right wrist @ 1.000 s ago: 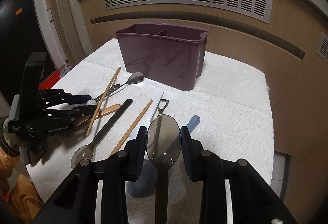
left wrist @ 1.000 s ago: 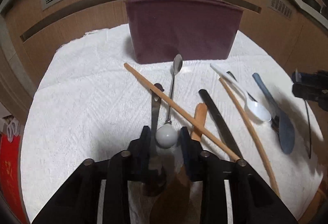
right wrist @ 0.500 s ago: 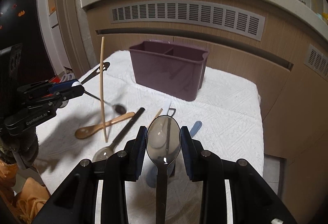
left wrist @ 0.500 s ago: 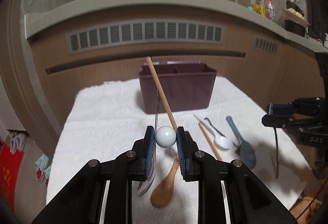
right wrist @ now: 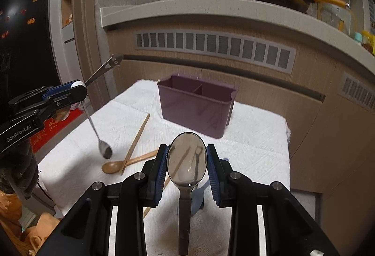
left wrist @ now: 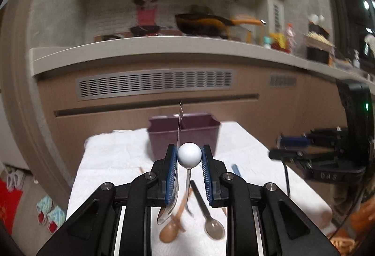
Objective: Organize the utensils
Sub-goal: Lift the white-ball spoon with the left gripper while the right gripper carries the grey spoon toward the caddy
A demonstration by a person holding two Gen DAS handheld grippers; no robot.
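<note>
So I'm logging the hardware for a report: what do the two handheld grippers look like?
Both are black plastic with silver bolts and blue ribbed pads. The left gripper carries white "GenRobot.AI" lettering on its side. The right gripper shows embossed "DAS" lettering and a small green light. No cables are clearly visible.

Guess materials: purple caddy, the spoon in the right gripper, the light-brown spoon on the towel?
Purple caddy: likely moulded plastic, with a smooth, slightly glossy wall.
Spoon in the right gripper: translucent smoky plastic, probably; utensils show through its bowl.
Light-brown spoon: looks like wood, matte and warm in tone; grain too small to confirm.
</note>
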